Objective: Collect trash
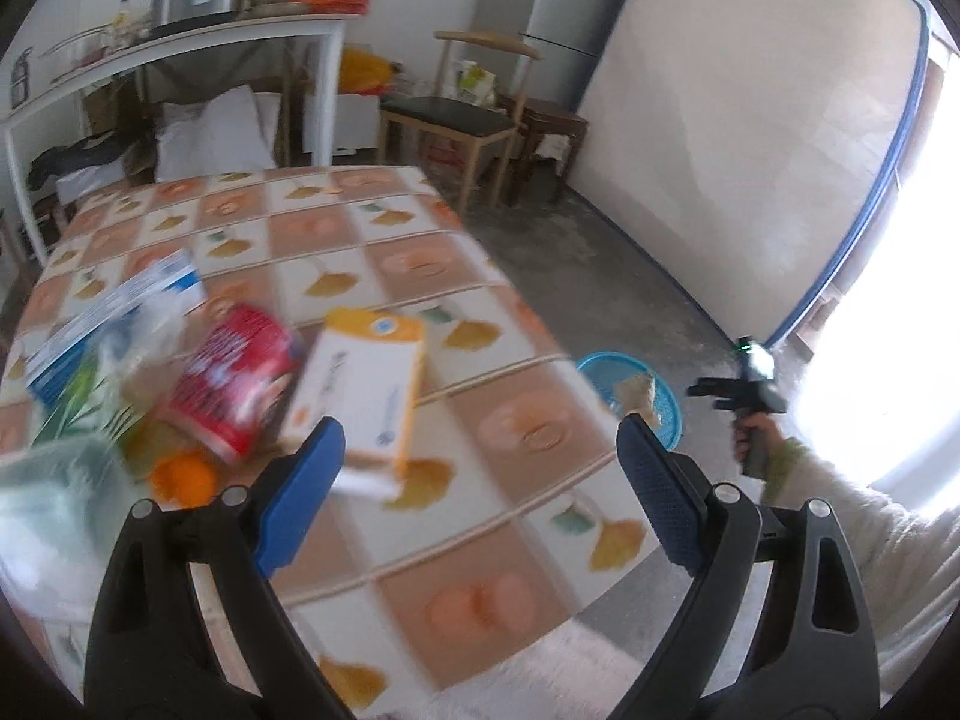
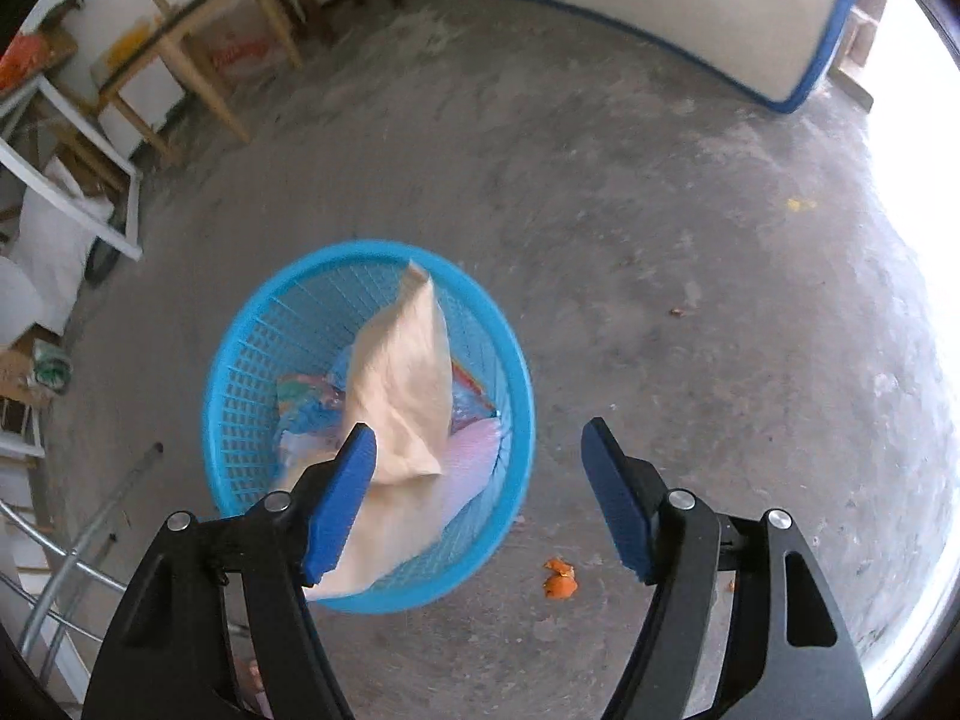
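In the left wrist view my left gripper (image 1: 480, 450) is open and empty above the patterned table (image 1: 456, 552). Ahead of its left finger lie an orange and white box (image 1: 363, 387), a red can (image 1: 240, 375), a blue and white box (image 1: 114, 306), clear plastic wrapping (image 1: 129, 339) and an orange fruit (image 1: 183, 477). In the right wrist view my right gripper (image 2: 477, 480) is open and empty above a blue mesh basket (image 2: 252, 360) on the floor. A beige bag (image 2: 405, 384) and colourful wrappers (image 2: 306, 402) lie in the basket. The basket also shows in the left wrist view (image 1: 663, 399), past the table's right edge.
Orange peel bits (image 2: 559, 579) lie on the concrete floor right of the basket. A wooden chair (image 1: 468, 120) and a cluttered white shelf (image 1: 180, 42) stand beyond the table. A large white board (image 1: 750, 138) leans on the right wall. Metal rails (image 2: 72, 546) run at the left.
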`<state>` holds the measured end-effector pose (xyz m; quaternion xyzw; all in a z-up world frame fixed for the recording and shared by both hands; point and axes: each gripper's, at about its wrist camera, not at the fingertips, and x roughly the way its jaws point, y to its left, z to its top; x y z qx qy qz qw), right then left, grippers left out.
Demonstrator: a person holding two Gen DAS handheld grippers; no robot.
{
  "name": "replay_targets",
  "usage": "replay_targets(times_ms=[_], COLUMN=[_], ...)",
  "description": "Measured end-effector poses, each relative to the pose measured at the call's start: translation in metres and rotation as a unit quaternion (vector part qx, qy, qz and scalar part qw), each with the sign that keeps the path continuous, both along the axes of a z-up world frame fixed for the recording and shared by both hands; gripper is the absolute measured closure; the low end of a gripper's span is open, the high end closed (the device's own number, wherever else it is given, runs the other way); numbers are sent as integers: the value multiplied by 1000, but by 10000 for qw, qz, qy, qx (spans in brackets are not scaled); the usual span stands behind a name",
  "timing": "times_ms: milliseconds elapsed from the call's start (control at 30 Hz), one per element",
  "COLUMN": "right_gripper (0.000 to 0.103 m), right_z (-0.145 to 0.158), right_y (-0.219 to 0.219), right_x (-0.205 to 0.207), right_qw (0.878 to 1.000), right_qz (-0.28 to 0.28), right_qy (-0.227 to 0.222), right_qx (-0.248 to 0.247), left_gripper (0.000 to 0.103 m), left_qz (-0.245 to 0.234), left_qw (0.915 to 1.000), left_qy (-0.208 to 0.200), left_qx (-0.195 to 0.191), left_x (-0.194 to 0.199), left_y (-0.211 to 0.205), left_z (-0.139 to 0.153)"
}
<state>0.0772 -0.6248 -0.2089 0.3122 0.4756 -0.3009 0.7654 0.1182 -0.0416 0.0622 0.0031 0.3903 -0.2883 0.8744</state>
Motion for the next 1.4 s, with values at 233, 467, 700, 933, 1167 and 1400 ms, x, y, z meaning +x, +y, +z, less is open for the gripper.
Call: replay_targets(times_ms=[233,467,700,933,1167,1400], right_gripper=[34,21,20,20,24,66], right_z=[83,170,225,258,272,261], right_y=[62,169,283,401,515,607], right_x=[-28,-25,0,28,80,144], right_qw=[9944,9668,9224,8510,7834,7789], right_qz=[478,1733,3023,4279,5302,5727], right_qy=[-941,-1876,-2404,-2957,-2872,-2079], right_qx=[-86,-73,52,730,1505,1485], left_gripper=[15,15,15,15,15,15], left_qz=[353,735,1409,2145,2471,2558], left_qw=[9992,9971,9892,9725,9497,9179], left_qy=[-177,-174,-344,-99,358,910], left_qx=[-45,-132,-231,-901,-1889,-2895], left_x=[-34,-72,-97,-94,-73,-43], left_y=[57,113,170,217,249,265], left_z=[-1,-12,-18,-28,-54,-92])
